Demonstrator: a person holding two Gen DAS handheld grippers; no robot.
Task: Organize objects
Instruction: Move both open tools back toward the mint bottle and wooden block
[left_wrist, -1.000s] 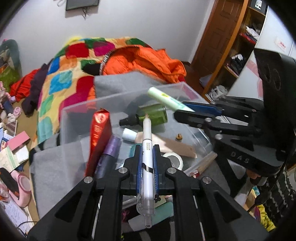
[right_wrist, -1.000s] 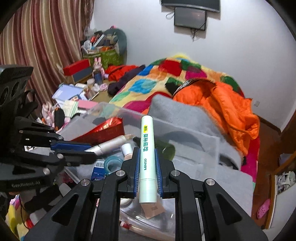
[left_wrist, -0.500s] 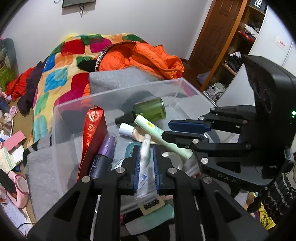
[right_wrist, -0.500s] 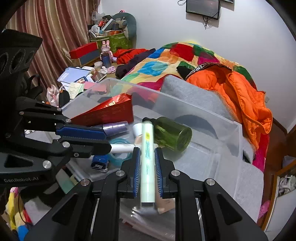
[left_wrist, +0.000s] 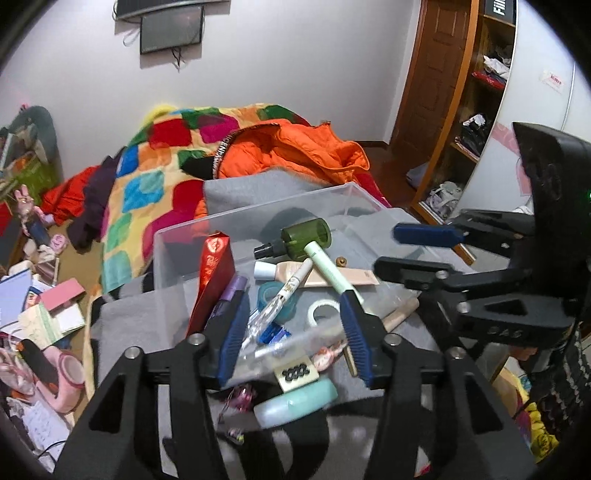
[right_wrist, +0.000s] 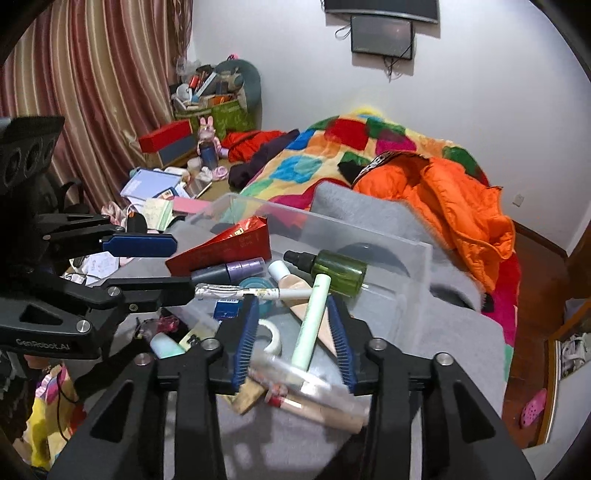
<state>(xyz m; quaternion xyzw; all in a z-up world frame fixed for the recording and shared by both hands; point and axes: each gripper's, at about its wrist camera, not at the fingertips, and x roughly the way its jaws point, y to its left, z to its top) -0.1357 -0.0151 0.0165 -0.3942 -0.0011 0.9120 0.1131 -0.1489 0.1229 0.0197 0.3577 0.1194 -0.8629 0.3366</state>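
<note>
Letting go on both sides, I see my left tool (left_wrist: 293, 330) with jaws opening and nothing pressed between them; the white pen (left_wrist: 284, 295) lies loose in the clear bin (left_wrist: 258, 210), slanted across a blue tape roll (left_wrist: 267, 293). My right tool (right_wrist: 291, 341) is opening too, the pale green tube (right_wrist: 312, 321) free, its cap against the green bottle (right_wrist: 338, 271). I judge the risk is snagging: the tube lies between my right pads, so a sideways pull could drag it out. Both are slim, smooth, and roll easily.
</note>
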